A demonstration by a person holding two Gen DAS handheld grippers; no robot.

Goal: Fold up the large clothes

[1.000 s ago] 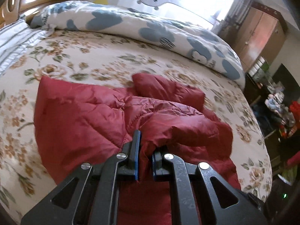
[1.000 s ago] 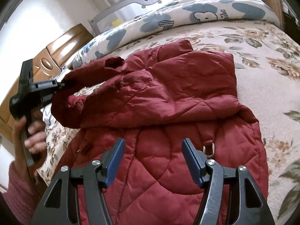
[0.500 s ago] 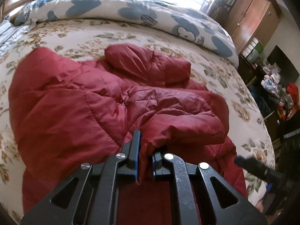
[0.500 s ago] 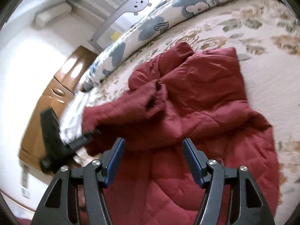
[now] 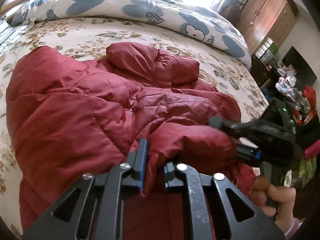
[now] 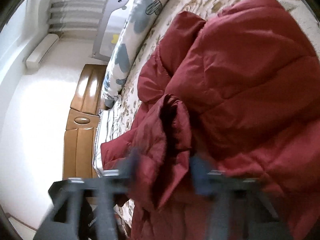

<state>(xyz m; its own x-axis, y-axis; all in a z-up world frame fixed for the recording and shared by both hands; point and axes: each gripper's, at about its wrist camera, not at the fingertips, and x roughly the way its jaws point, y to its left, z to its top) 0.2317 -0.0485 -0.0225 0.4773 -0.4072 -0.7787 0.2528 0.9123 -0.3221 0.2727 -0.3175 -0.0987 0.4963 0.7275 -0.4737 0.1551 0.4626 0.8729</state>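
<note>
**Red padded jacket on the bed: both grippers at one sleeve**

The bed (image 5: 84,30), with a floral cover, is the reference for all positions. Its near edge is cut off by the lower frame border in both views. A rolled duvet (image 5: 140,8) with blue patches lies along the far side of the bed, in front of a grey bed rail (image 6: 112,20). A wooden headboard (image 6: 80,124) stands at the head end. A wooden wardrobe (image 5: 266,18) stands beyond the foot end, with clutter on the floor that is too small to identify.

The red jacket (image 5: 66,116) lies spread across the middle of the bed, crumpled. A bunched section hides its far portion. One sleeve (image 5: 190,140) is folded over the body, toward the near edge.

The left gripper (image 5: 153,172) is clamped on a pinch of the sleeve fabric; the jaws are opening slightly, and the pads still touch the cloth.

The right gripper (image 6: 162,172) is heavily blurred in its own view. Its jaws are closing with the sleeve cuff (image 6: 172,120) between them. Whether the pads press the cuff cannot be determined. A hand (image 5: 278,198) holds its handle, partly cut off at the frame edge.
</note>
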